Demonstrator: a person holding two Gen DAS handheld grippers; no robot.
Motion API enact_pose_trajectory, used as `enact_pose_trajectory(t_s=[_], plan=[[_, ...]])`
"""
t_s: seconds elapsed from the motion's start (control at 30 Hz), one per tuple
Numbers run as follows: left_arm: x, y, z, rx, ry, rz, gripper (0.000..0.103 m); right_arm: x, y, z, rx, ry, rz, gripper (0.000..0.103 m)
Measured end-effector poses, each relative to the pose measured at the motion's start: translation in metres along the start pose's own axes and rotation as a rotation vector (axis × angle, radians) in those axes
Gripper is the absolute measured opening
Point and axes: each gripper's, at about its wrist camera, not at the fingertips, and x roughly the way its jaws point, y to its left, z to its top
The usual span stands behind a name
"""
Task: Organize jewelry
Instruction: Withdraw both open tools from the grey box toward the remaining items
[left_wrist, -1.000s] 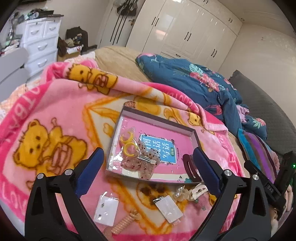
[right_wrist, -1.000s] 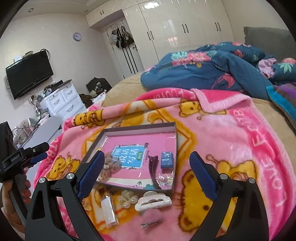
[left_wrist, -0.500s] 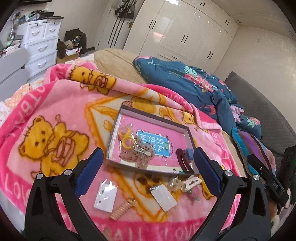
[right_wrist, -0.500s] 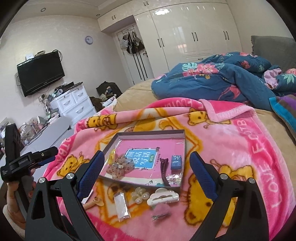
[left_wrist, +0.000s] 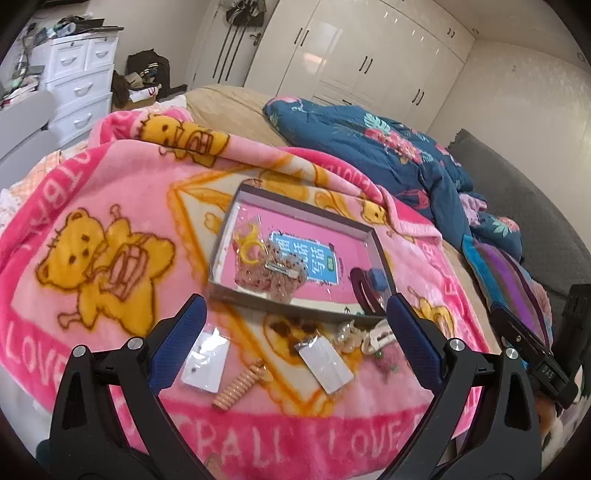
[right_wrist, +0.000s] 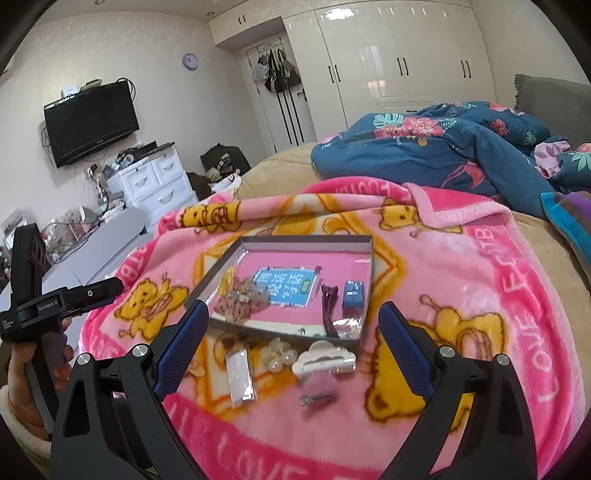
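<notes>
While clips litter the blanket, a tray sits beyond.

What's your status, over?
Both grippers, left and right, open, empty, above the blanket. Tray part-filled; white clip, pearl piece, packets outside it. Path clear.

"LOVE" on pink blanket; "GenRobot.AI", seemingly, on left gripper handle; Chinese characters on box card

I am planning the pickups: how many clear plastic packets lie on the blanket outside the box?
2: one clear packet beside the peach spiral hair tie, another clear packet near the white claw clip. Others may be hidden.
</notes>
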Motion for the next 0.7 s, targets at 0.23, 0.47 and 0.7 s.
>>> enact_pose_trajectory(t_s=[0.23, 0.47, 0.7], plan=[[0.008, -0.005, -0.017, 0.003, 0.046, -0.009, 0.093, 0.009, -0.003, -0.019, -0.005, 0.053, 0.011, 0.092], [0.028, -0.01, -0.036, 0.004, 0.119, -0.021, 0.093, 0.017, -0.008, -0.036, -0.001, 0.102, 0.01, 0.092], [0.046, -0.016, -0.052, 0.013, 0.181, -0.039, 0.093, 0.024, -0.016, -0.051, -0.009, 0.149, -0.001, 0.092]])
